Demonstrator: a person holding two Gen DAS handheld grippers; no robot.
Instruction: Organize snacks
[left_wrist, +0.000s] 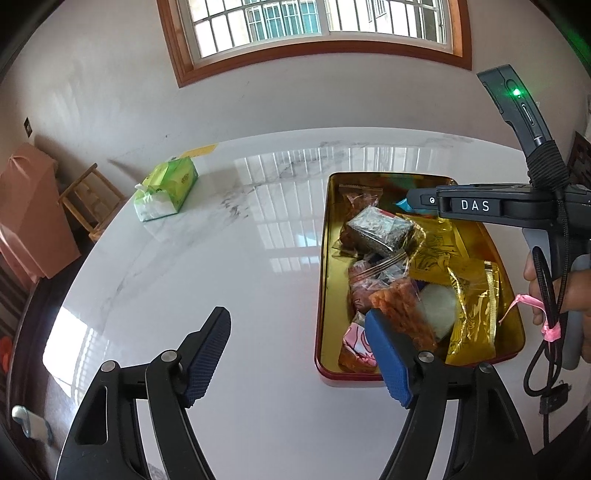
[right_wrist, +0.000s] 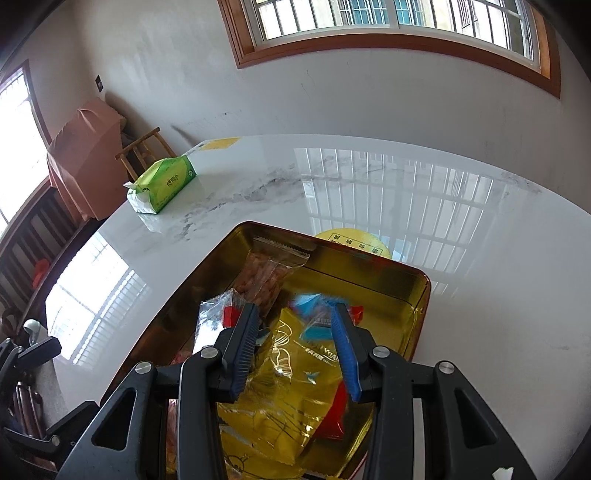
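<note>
- The snacks (left_wrist: 399, 280) lie in a gold tin (left_wrist: 325, 258) with a red outside, on the white table (left_wrist: 221, 266)
- The right gripper (right_wrist: 295, 343) hangs over the tin, fingers spread, holding nothing; a small blue packet (right_wrist: 314, 325), blurry, sits between the fingers, over a gold bag (right_wrist: 291, 384)
- The left gripper (left_wrist: 299, 354) is wide open and empty; its right finger (left_wrist: 388, 362) is over the tin's near edge
- A green tissue pack (left_wrist: 166, 188) lies far ahead, left of the fingers

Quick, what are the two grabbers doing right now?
Left gripper: open, holding nothing.
Right gripper: open over the tin, holding nothing.
</note>
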